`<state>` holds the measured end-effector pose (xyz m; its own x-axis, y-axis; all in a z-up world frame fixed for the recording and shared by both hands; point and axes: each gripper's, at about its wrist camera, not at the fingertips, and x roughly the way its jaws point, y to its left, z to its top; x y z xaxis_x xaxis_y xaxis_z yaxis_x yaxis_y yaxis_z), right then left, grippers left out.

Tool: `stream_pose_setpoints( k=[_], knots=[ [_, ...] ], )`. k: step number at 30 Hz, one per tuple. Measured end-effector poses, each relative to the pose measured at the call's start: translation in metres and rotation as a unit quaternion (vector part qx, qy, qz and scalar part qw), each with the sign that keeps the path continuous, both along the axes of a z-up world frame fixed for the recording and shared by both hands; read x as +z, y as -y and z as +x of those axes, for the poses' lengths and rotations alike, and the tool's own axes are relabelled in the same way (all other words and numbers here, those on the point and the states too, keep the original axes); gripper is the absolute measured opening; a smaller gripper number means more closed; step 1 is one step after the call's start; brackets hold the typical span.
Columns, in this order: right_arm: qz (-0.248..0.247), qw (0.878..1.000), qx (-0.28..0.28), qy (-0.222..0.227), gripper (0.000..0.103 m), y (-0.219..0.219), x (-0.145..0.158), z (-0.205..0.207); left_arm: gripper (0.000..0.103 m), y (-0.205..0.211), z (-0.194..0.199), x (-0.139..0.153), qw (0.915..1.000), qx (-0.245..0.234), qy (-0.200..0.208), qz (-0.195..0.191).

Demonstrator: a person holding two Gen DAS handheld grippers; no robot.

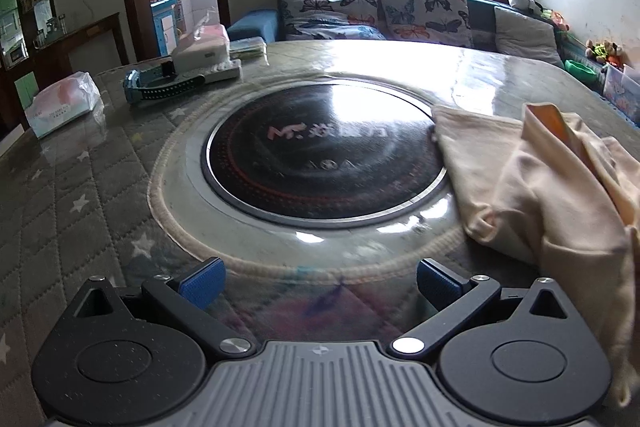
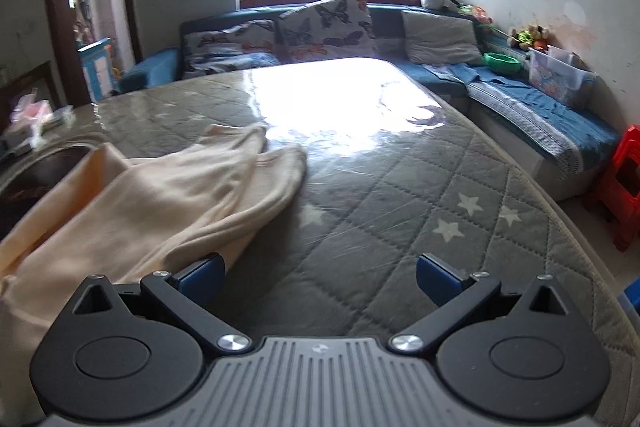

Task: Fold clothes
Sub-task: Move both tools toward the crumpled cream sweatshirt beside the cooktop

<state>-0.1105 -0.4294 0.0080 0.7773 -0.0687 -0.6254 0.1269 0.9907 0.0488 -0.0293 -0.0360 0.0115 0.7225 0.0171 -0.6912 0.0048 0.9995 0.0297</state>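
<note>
A cream garment [image 1: 532, 187] lies crumpled on the table at the right of the left wrist view, an orange lining showing at its top. In the right wrist view the same garment [image 2: 160, 203] lies at the left, its two leg-like ends pointing away. My left gripper [image 1: 320, 283] is open and empty, low over the table, to the left of the garment. My right gripper [image 2: 320, 277] is open and empty, its left fingertip [image 2: 204, 277] right at the garment's near edge.
The table [image 2: 420, 187] has a grey quilted star cover under clear plastic. A round black hob [image 1: 320, 151] sits in its middle. A tissue pack [image 1: 64, 103], a blue strap and boxes [image 1: 200, 51] lie at the far left. A sofa with cushions [image 2: 328, 27] stands behind, a red stool [image 2: 624, 187] to the right.
</note>
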Motion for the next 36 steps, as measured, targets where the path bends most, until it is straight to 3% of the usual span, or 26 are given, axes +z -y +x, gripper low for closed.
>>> stream_pose_setpoints(
  k=[13,36],
  knots=[
    [0.02,0.999,0.037,0.013,0.098,-0.027,0.009,-0.04,0.103,0.026,-0.023,0.008,0.9995,-0.031,-0.003,0.005],
    [0.019,0.995,0.102,0.01,0.083,-0.056,0.013,-0.073,0.103,0.051,-0.049,0.012,0.9972,-0.069,-0.003,0.028]
  ],
)
